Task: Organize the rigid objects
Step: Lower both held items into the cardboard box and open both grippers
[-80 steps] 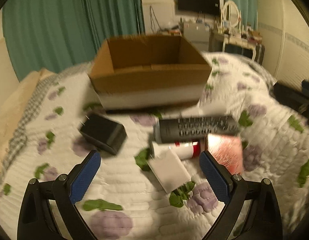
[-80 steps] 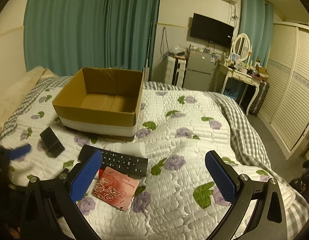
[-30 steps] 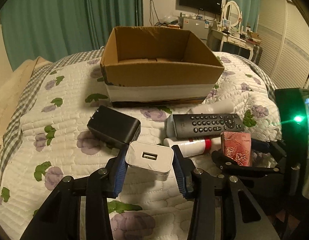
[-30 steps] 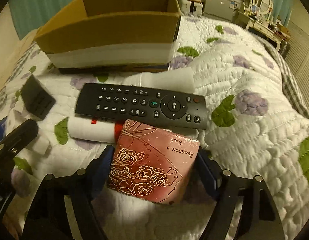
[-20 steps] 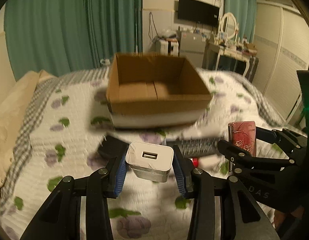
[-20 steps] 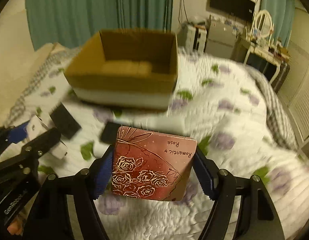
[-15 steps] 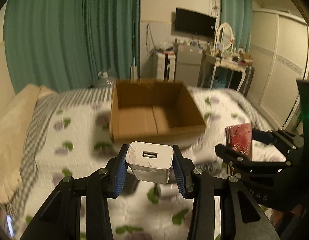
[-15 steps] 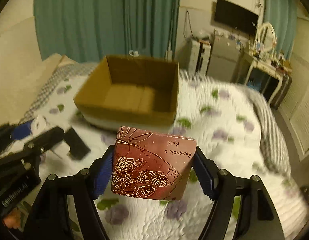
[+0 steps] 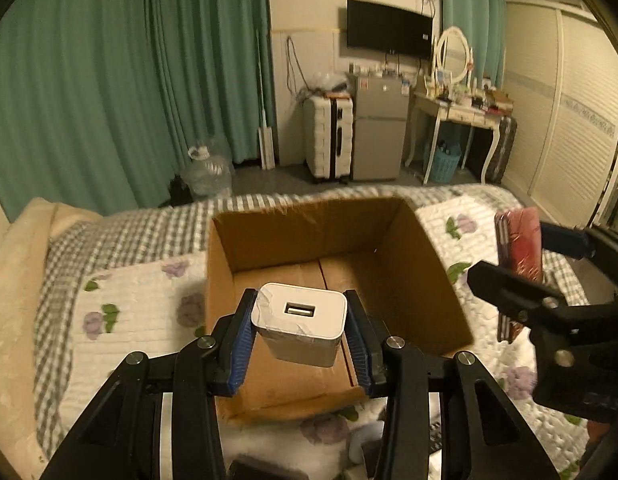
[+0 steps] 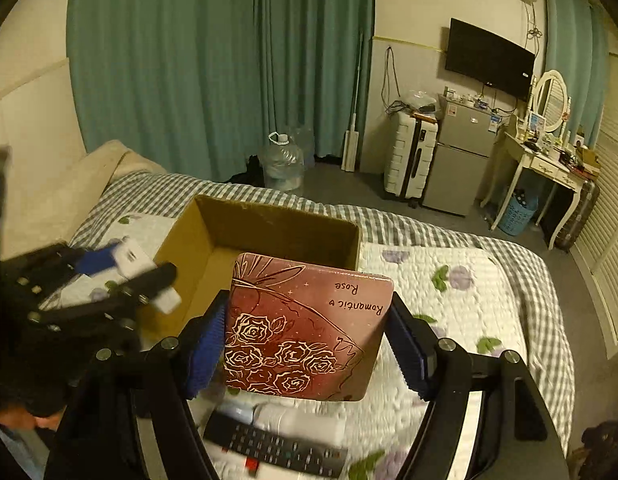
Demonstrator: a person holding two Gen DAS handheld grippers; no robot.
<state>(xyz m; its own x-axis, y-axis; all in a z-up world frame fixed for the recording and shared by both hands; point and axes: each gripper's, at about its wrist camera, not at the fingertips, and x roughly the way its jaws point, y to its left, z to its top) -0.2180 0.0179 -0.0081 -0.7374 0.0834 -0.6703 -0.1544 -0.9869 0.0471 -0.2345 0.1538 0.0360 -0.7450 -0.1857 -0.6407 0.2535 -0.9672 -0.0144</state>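
- The left tool (image 9: pixel 299 334) pinches a white USB charger (image 9: pixel 299 322) above the open cardboard box (image 9: pixel 437 256) on the bed (image 10: pixel 461 292).
- The right tool (image 10: pixel 305 340) clamps a red rose-printed box (image 10: pixel 305 328) (lettered "Romantic Rose") just beside the cardboard box.
- A black remote (image 10: pixel 277 450) lies on the bed below.
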